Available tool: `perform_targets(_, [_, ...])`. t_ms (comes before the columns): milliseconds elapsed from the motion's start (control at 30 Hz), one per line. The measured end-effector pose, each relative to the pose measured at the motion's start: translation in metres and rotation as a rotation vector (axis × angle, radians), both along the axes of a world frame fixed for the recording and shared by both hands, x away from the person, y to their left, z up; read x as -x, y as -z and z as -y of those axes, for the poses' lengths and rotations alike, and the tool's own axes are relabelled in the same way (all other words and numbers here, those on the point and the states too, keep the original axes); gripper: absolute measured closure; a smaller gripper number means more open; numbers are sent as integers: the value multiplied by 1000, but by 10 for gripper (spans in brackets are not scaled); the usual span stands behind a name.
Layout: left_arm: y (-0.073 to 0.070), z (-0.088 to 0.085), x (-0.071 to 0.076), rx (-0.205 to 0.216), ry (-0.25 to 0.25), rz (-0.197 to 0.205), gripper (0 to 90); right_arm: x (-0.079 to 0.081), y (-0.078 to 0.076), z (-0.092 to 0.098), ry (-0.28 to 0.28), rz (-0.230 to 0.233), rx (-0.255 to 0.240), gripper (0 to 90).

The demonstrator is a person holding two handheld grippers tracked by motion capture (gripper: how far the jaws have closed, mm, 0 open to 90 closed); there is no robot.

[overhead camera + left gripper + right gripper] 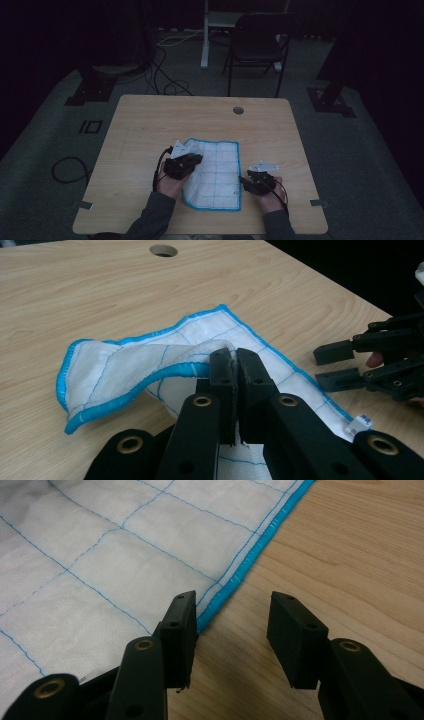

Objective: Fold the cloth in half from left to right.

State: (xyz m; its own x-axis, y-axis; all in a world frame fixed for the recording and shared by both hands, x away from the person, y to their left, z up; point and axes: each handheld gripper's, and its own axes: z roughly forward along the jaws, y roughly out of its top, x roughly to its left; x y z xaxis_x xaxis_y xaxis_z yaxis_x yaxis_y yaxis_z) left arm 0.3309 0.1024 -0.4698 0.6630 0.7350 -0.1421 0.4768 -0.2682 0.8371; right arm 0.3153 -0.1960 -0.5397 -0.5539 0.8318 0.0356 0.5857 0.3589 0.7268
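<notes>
The cloth [216, 172], white with blue grid stitching and a blue hem, lies on the bench [150, 125] in front of the person, its left edge lifted and folded over toward the middle. The left claw [233, 371] is clamped tight on that lifted edge, the fabric pinched between its jaws. The right claw [232, 630] stands partly open with nothing in it, low over the bench at the cloth's right hem, one jaw over the fabric and the other over bare wood. The work looks like a fold of the cloth from left to right. The main risk, as I judge it, is that only one point of the edge is held: the far corner may sag or trail, so the fold lands crooked or bunched. A pull across may also drag the whole cloth, since the right claw pins nothing. If the right claw closes where it stands, it may scrape the wood and miss the hem.
</notes>
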Motion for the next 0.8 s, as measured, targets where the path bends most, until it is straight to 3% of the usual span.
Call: perform_targets(800, [3,38,-8,-17,74,-10,876,0,0,0,1,2,3,542])
